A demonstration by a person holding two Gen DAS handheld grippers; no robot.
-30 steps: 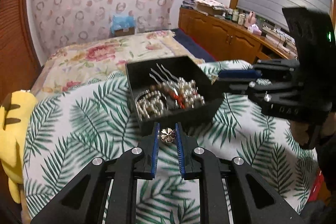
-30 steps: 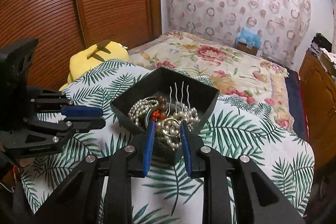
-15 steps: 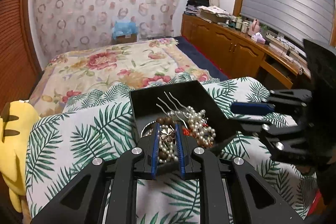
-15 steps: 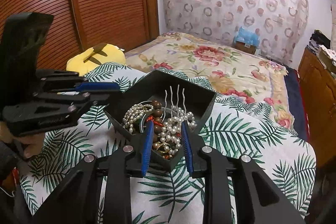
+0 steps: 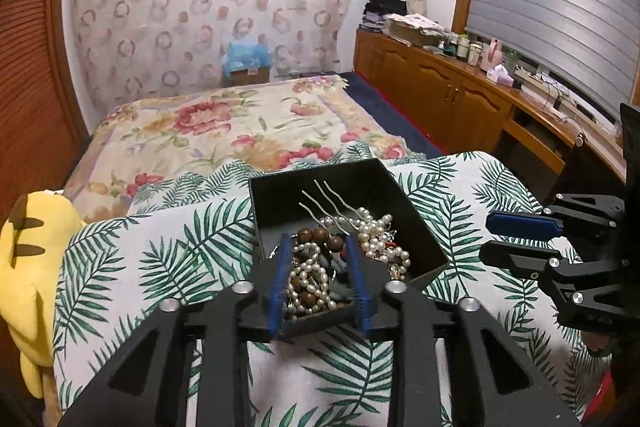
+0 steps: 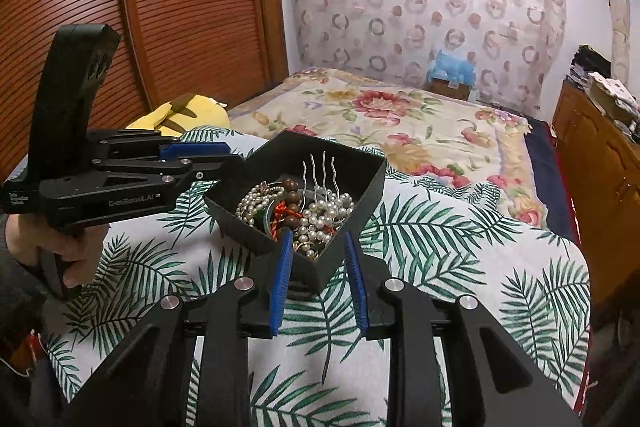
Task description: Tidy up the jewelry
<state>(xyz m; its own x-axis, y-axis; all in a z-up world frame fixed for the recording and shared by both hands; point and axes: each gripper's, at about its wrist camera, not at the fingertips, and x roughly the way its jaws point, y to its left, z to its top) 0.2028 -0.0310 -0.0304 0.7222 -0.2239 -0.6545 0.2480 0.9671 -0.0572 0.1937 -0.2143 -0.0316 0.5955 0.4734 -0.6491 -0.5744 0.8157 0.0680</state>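
Black box taking in the flower piece

Black jewelry box point(image 5: 404, 203), heaped with pearl strands point(image 5: 376, 231) and wooden beads point(image 5: 320, 235), is sitting on the palm-leaf cloth point(image 5: 160, 259). Left tool point(image 5: 320, 279) is opening over it; the flower ornament it was pinching a moment ago is no longer showing, probably dropped in. Right tool point(image 6: 318, 269) is hanging narrowly parted, empty.

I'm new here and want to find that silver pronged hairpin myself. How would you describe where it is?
Find the palm-leaf cloth at the foot of the bed, then the black box on it, heaped with pearls and brown beads. The hairpin rises from the pearls at the back of the heap: three thin, wavy silver prongs, the only thing there that isn't beaded.
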